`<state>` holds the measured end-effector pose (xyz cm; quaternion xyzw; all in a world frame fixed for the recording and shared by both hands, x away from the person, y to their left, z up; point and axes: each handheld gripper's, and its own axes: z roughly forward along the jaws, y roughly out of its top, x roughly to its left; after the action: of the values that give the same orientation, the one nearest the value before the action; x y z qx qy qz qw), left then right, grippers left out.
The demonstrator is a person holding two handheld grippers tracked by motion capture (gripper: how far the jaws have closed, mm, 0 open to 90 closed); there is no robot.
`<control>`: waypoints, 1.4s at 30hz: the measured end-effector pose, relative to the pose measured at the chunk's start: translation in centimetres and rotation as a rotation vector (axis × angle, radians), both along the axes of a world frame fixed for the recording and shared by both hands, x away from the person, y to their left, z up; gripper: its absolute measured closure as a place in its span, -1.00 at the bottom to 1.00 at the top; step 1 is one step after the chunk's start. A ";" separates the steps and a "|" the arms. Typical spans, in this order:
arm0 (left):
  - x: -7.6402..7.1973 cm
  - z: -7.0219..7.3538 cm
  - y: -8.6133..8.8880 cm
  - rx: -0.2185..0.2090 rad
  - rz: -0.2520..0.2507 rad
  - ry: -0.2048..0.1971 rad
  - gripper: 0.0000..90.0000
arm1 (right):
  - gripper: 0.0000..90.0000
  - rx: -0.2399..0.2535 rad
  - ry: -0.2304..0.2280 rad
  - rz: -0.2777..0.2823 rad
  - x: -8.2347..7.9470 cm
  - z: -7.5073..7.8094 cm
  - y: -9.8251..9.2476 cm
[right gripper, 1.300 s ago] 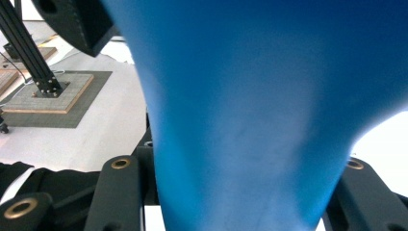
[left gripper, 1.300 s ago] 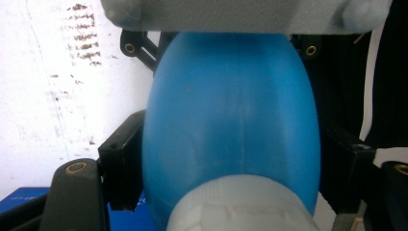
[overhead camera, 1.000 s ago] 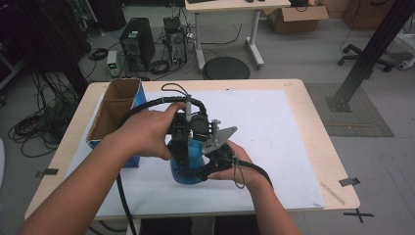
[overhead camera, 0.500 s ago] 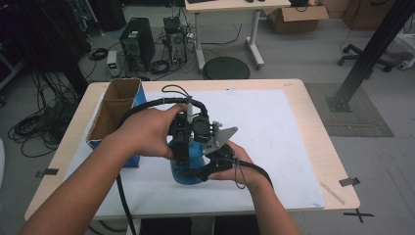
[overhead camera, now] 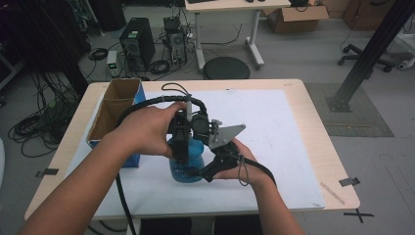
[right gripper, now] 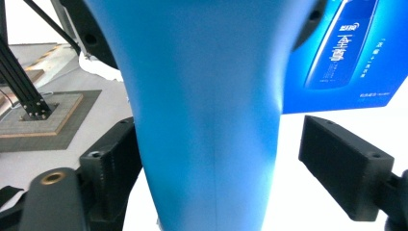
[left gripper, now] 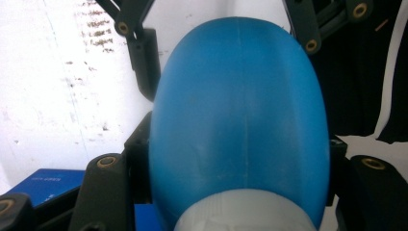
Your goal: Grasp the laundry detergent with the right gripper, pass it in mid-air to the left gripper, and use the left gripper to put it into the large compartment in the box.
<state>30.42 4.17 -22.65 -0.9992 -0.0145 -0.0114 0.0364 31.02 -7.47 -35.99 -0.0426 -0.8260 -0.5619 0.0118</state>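
While the left gripper (overhead camera: 182,147) pinches the blue plastic bottle (overhead camera: 188,164) from above, right gripper (right gripper: 226,163) jaws just opening around its neck, one pad clear, white table (overhead camera: 274,127) overhead.

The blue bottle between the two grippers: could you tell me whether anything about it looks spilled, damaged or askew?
Nothing stands out. The blue bottle stands upright on the white mat, its surface smooth and unbroken, with no liquid around it. The left gripper clamps it.

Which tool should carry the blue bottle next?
Left. The left tool is clamped on the blue bottle; the right tool has just been opening, one jaw clear of it.
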 end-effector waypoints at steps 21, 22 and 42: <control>2.6 2.2 1.8 -0.028 0.309 0.046 -0.14 | -0.99 -0.018 0.033 -0.112 0.3 1.5 -6.7; 2.6 2.2 1.8 -0.028 0.309 0.046 -0.14 | -0.99 -0.018 0.033 -0.112 0.3 1.5 -6.7; 8.0 11.9 10.6 -0.205 0.923 -0.045 -0.14 | -0.97 -0.321 -0.045 -0.262 0.0 4.5 -14.4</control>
<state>38.41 14.75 -10.76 -0.8862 -0.4590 -0.0142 -0.0613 31.06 -21.83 -31.48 -0.1381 -0.8924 -0.4206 -0.0869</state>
